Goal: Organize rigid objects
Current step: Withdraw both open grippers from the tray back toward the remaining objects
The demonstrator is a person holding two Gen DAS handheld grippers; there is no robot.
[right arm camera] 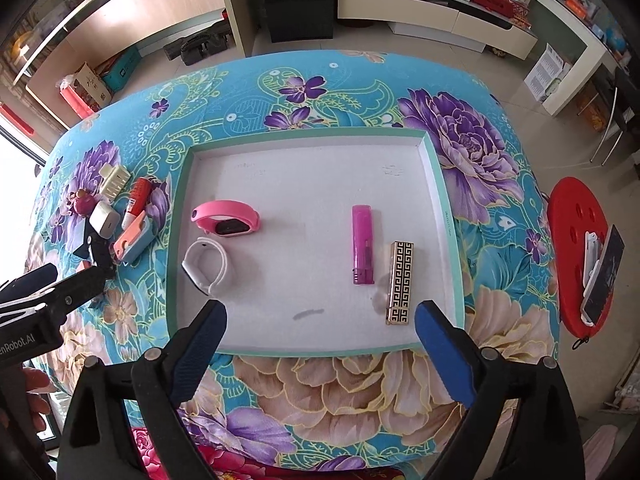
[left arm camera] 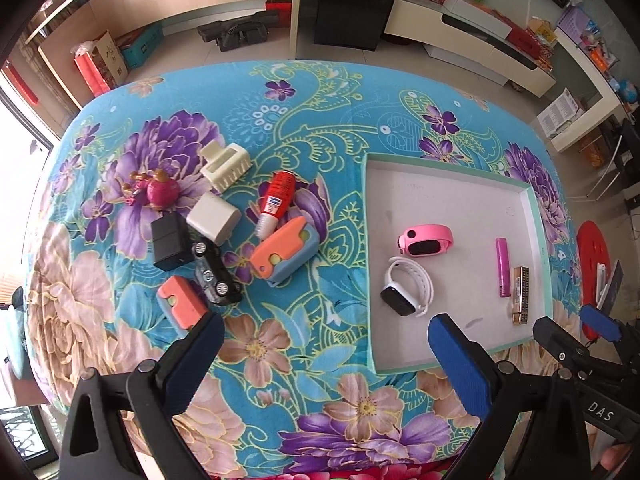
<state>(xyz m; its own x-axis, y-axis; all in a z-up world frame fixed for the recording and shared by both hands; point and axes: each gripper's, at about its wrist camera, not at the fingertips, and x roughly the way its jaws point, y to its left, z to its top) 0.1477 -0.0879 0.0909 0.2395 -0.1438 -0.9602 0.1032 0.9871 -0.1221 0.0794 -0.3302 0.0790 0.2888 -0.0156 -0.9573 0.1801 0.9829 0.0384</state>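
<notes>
Both grippers hung wide open and empty: left gripper [left arm camera: 326, 354] over the tabletop [left arm camera: 280, 400], right gripper [right arm camera: 320, 332] over the tray [right arm camera: 448, 216] near edge. Tray held a pink watch [right arm camera: 226, 222], white watch [right arm camera: 206, 266], pink lighter [right arm camera: 363, 244] and gold case [right arm camera: 400, 282]. Loose pile sat left of the tray: toy car [left arm camera: 214, 274], chargers, glue bottle [left arm camera: 278, 202]. Car looks light, stiff, likely rolls; pinch across its sides.
</notes>
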